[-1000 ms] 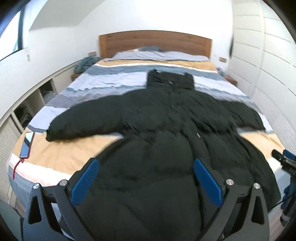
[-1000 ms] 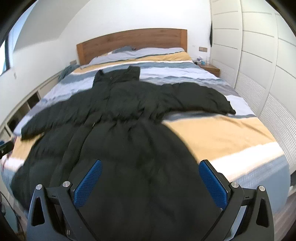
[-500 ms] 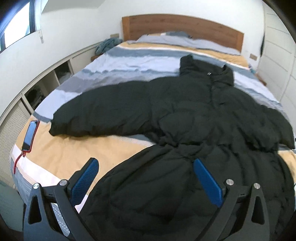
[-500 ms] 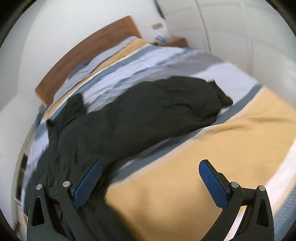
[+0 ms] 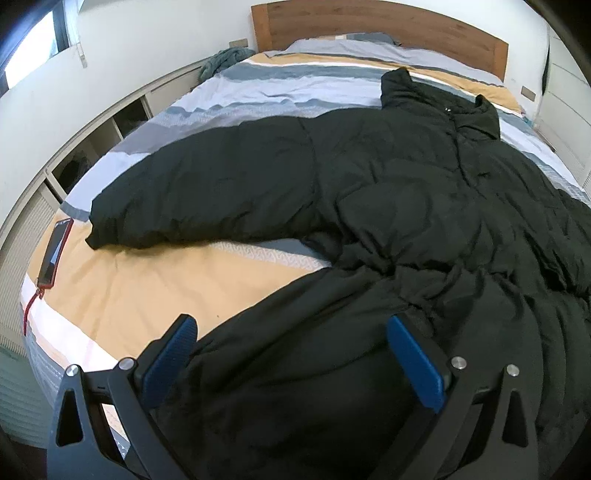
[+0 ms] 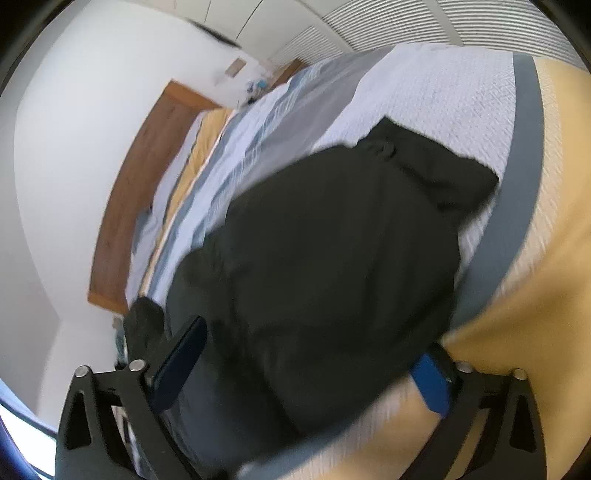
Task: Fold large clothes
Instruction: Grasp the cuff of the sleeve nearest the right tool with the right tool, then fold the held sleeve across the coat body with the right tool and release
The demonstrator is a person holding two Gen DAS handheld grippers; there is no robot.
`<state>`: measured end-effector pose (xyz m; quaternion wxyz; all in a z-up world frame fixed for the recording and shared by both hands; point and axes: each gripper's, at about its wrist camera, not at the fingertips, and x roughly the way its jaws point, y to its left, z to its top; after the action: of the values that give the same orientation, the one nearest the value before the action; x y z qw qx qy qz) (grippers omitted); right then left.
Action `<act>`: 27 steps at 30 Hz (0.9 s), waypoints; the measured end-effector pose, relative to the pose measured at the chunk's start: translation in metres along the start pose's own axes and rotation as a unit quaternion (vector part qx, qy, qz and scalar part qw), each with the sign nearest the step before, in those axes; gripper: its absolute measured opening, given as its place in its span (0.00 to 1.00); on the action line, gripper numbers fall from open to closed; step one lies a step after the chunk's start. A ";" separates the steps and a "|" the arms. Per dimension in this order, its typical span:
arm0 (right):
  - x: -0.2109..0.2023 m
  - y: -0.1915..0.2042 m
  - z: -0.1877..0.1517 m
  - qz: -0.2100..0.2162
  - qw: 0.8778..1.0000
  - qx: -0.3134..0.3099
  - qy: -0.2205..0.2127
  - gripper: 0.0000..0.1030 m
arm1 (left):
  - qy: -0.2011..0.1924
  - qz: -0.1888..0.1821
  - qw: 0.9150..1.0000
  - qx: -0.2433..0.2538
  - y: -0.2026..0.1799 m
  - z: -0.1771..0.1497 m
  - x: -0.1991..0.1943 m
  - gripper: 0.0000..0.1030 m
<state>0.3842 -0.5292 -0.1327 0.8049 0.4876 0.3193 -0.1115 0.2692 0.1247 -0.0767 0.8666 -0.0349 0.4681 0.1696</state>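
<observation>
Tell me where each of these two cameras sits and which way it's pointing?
Left wrist view: rides on the left gripper, near the foot of the bed, facing the headboard across the spread black coat; only its open blue-padded fingers show.
Right wrist view: rides on the right gripper, rolled sideways, close over one coat sleeve; its open fingers straddle it.
Shared: the coat, striped bed and headboard.
</observation>
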 end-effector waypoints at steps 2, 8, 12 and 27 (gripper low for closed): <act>0.003 -0.004 0.004 0.003 1.000 0.014 -0.002 0.70 | 0.004 -0.001 1.000 0.001 -0.002 -0.002 0.002 1.00; -0.005 0.010 0.012 0.017 1.000 -0.006 -0.017 0.18 | -0.004 -0.009 1.000 0.011 -0.008 -0.002 -0.003 1.00; -0.019 0.046 0.014 0.015 0.997 -0.067 -0.034 0.11 | -0.013 -0.016 1.000 0.005 -0.007 -0.001 -0.011 1.00; -0.077 0.211 -0.056 0.067 0.964 -0.258 -0.022 0.10 | -0.038 -0.064 0.997 -0.024 0.019 -0.013 -0.050 1.00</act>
<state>0.4058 -0.3861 0.0480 0.9158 0.2811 0.2861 0.0183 0.2274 0.1266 -0.0409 0.8915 -0.0796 0.4277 0.1262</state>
